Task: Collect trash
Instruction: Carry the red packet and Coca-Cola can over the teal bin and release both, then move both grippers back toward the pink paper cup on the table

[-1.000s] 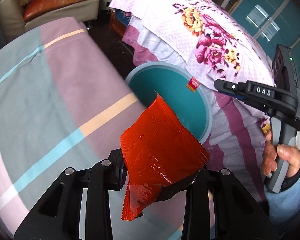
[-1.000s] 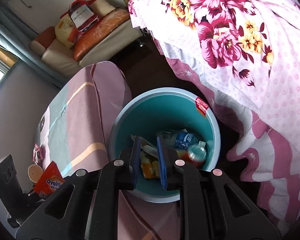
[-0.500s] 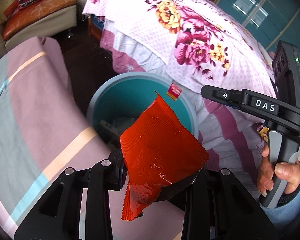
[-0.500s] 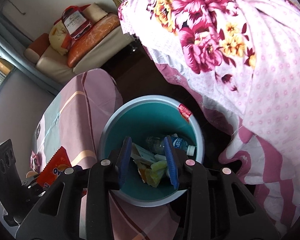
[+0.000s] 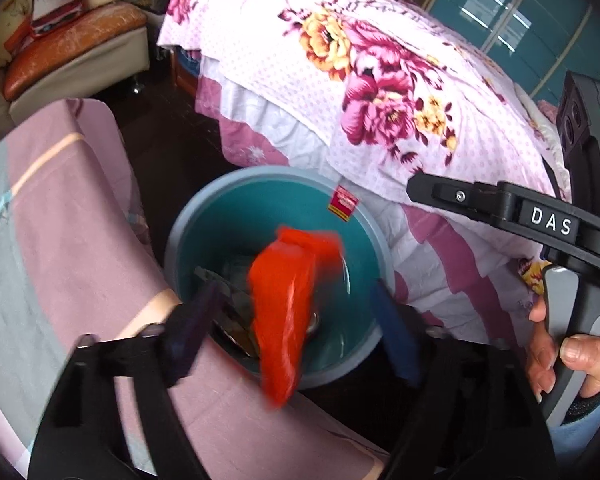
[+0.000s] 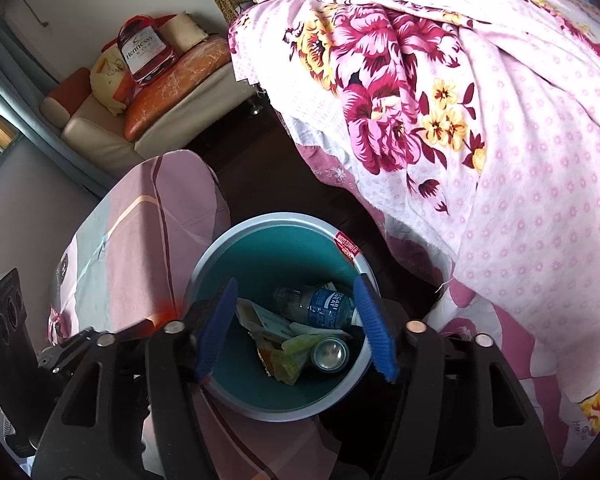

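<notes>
A red snack wrapper (image 5: 288, 312), blurred, hangs loose in the air over the teal bin (image 5: 260, 174). My left gripper (image 5: 296, 308) is above the bin's near rim. Its jaws are opening wide, and neither pad touches the wrapper between them. My right gripper (image 6: 294, 292) is over the same bin (image 6: 284, 216), jaws opening with nothing between them. It also shows in the left wrist view as the right gripper (image 5: 500, 208), held by a hand (image 5: 568, 348). Inside the bin lie a plastic bottle (image 6: 324, 308), a can (image 6: 330, 354) and crumpled wrappers (image 6: 276, 328).
A bed with a floral quilt (image 5: 380, 92) overhangs the bin's far right side. A pink and grey striped cloth (image 5: 72, 220) covers the surface on the left. A sofa (image 6: 160, 92) with cushions and a bag stands across the dark floor (image 6: 268, 168).
My left jaws have sprung open and let go of the red wrapper, which now drops toward the bin. The left view has shifted over the bin. The right jaws have widened.
</notes>
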Demonstrator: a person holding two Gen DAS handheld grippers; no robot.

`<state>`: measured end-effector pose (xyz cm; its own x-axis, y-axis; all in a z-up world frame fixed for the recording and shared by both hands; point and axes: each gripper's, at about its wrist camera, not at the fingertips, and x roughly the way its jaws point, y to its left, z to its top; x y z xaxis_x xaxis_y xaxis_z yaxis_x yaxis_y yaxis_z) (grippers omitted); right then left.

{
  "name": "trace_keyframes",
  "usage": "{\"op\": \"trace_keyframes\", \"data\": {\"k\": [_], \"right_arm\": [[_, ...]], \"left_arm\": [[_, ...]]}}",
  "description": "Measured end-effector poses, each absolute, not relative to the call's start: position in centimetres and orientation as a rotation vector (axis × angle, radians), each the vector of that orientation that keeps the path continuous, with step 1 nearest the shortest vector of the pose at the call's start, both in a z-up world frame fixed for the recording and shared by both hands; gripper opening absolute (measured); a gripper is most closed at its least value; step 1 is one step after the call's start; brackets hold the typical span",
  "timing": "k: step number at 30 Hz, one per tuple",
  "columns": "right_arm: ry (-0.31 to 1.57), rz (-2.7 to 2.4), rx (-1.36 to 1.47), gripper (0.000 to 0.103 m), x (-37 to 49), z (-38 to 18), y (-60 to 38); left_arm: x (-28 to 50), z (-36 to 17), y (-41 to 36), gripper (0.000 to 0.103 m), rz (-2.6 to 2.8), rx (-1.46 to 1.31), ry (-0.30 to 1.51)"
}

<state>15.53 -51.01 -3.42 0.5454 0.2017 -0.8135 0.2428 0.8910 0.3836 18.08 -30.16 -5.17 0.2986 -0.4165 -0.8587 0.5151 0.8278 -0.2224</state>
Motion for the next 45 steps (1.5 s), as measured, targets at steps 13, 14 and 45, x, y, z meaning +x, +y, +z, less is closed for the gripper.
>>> {"op": "trace_keyframes", "data": {"k": [13,14,45], "right_arm": [[1.025,-0.014,0.474,0.075,15.7,-2.9,-49.5],[1.027,-0.014,0.471,0.076,15.7,-2.8,-49.3],[1.025,0.211,0.156,0.081,14.6,1.3,-35.1]], "left_arm": [[17.6,-5.4,-27.1,0.093,-0.564,0.064,1.133],[17.5,-5.4,-26.8,0.093,-0.56,0.06,1.133],[11.9,-3.1,-11.1,0.093,-0.352,-0.107,1.077]]}}
